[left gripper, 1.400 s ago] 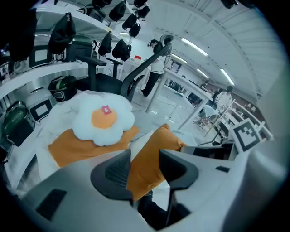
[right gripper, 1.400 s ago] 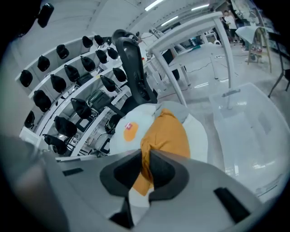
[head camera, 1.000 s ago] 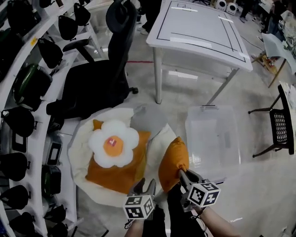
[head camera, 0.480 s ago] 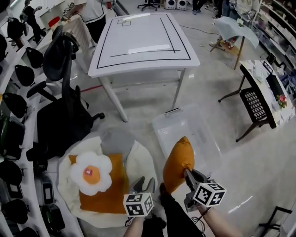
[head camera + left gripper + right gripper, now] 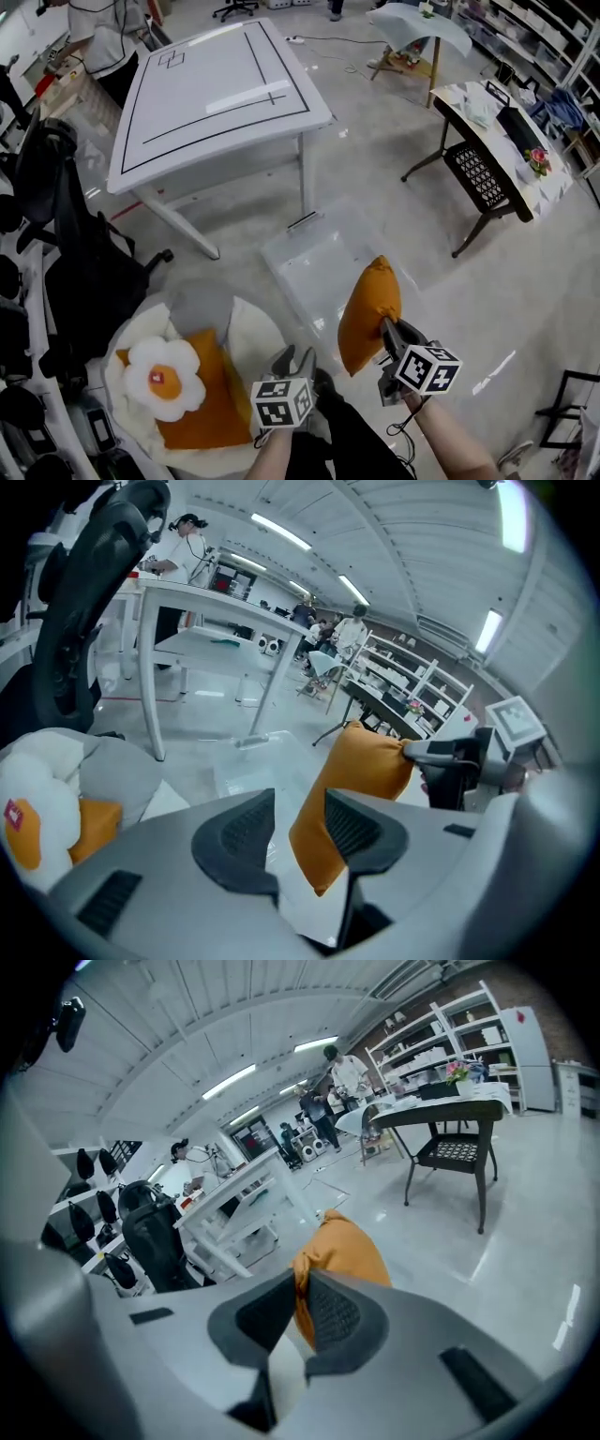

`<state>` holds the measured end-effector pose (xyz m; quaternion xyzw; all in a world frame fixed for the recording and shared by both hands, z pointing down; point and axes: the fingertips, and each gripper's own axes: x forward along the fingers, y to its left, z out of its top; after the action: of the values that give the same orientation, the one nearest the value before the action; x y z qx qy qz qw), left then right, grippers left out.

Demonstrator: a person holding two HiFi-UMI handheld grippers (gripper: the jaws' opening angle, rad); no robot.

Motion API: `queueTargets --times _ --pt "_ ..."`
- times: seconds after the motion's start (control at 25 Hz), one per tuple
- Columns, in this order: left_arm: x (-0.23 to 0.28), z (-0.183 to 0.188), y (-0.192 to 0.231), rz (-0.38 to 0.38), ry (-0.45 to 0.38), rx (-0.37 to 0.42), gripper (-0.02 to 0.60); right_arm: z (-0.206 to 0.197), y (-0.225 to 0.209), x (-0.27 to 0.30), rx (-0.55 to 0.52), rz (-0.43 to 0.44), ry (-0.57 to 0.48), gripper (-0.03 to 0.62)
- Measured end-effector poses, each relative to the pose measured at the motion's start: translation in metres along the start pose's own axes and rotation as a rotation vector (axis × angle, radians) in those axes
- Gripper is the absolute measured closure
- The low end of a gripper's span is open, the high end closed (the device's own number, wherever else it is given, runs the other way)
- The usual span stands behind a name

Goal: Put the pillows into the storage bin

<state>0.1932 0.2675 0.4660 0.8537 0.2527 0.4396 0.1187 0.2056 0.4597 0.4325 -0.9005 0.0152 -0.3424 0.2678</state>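
Note:
My right gripper [image 5: 386, 328] is shut on a corner of an orange pillow [image 5: 368, 314], which hangs in the air over the near right edge of the clear storage bin [image 5: 314, 267] on the floor. In the right gripper view the orange pillow [image 5: 349, 1249] is pinched between the pads. My left gripper [image 5: 294, 357] stands open and holds nothing; in its own view the orange pillow [image 5: 354, 785] shows beyond the gap. On a cream round cushion [image 5: 251, 328] lie a white flower pillow [image 5: 163, 377], an orange square pillow [image 5: 204, 405] and a grey pillow [image 5: 199, 307].
A white table [image 5: 206, 94] stands behind the bin. A black office chair [image 5: 80, 272] and a rack of dark helmets [image 5: 11, 314] are at the left. A black chair and side table [image 5: 483, 173] stand at the right. A person [image 5: 103, 37] is at the far left.
The right gripper has carried the orange pillow rightward, away from the cushion pile and over the bin's near edge. The head view has swung right. The left gripper stays low and open.

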Motion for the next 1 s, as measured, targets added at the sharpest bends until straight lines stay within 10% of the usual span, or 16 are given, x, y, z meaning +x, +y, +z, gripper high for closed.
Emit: queueTargets --times 0.68,1.0 --pt "0.040 0.001 -0.003 0.039 0.041 -0.034 0.414 -0.010 -0.131 0.054 -0.041 -0.366 0.158 0.536" --pt "0.008 -0.005 0.047 0.168 -0.015 -0.146 0.414 -0.039 -0.073 0.080 -0.203 -0.210 0.271 0.533"
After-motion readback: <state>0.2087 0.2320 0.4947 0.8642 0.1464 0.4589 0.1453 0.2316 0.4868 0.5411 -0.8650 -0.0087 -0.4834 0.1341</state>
